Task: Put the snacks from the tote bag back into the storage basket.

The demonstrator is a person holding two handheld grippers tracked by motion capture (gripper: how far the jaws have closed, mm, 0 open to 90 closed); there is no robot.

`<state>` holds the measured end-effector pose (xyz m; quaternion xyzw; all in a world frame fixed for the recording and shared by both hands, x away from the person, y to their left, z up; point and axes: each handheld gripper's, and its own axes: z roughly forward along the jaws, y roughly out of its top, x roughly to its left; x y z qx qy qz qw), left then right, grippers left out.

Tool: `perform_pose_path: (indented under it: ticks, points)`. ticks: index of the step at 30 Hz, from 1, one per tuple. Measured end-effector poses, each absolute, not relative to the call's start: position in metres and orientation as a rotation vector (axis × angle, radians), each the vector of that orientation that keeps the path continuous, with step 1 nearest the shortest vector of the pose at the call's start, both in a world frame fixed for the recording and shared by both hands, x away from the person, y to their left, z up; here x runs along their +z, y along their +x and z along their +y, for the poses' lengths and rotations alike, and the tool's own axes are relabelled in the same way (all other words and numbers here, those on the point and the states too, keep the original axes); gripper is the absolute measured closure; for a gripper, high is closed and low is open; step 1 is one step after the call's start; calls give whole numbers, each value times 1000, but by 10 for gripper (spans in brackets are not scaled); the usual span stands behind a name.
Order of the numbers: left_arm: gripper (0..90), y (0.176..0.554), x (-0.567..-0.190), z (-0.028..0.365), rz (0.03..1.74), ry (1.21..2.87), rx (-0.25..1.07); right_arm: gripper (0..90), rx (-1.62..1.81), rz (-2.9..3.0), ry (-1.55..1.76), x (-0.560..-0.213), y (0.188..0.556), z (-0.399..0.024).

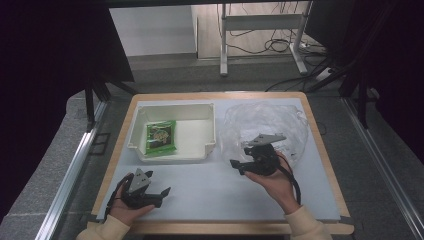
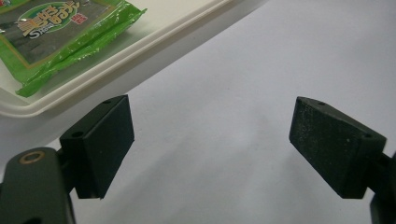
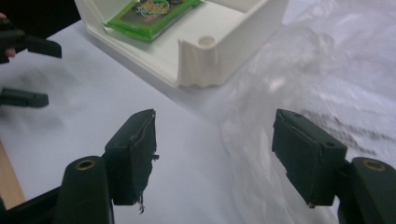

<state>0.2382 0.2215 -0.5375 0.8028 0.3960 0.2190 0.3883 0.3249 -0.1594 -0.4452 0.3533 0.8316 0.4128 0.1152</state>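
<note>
In the high view, a white tray (image 1: 210,112) stands on the white table (image 1: 210,192), on the left half and toward the far side. Inside the tray lies 1 green snack packet (image 1: 160,138), flat, near the left wall. To the right of the tray there is a crumpled clear plastic bag (image 1: 295,125), just beside the tray wall. The right gripper (image 1: 239,167) is held over the near edge of this bag, with its tips pointing to the left, toward the front right corner of the tray. The left gripper (image 1: 162,195) is low at the near left of the table, well apart from the tray, and its tips point to the right.

In the left gripper view, the 2 black jaws stand wide apart and nothing is between them, only the bare table (image 2: 243,93). The front rim of the tray (image 2: 140,51) crosses the upper left, and the green snack packet (image 2: 60,32) lies behind this rim, inside the tray.

In the right gripper view, the 2 jaws are also released and stand wide apart, with nothing between them. The plastic bag (image 3: 327,70) lies under and beyond the right jaw. The tray (image 3: 219,56) is ahead, with the green snack packet (image 3: 149,16) in it. The left gripper (image 3: 30,70) shows far at the left, its jaws apart.
</note>
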Motion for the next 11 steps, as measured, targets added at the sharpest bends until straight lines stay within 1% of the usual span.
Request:
perform_pose_path:
  ticks: [5,11]
  points:
    - [138,237,-537,222,1003,2042,556,292,1207,2430,1045,-453,317,-172]
    - [138,235,-536,224,1000,2032,557,291,1212,2428,1026,-453,317,-167]
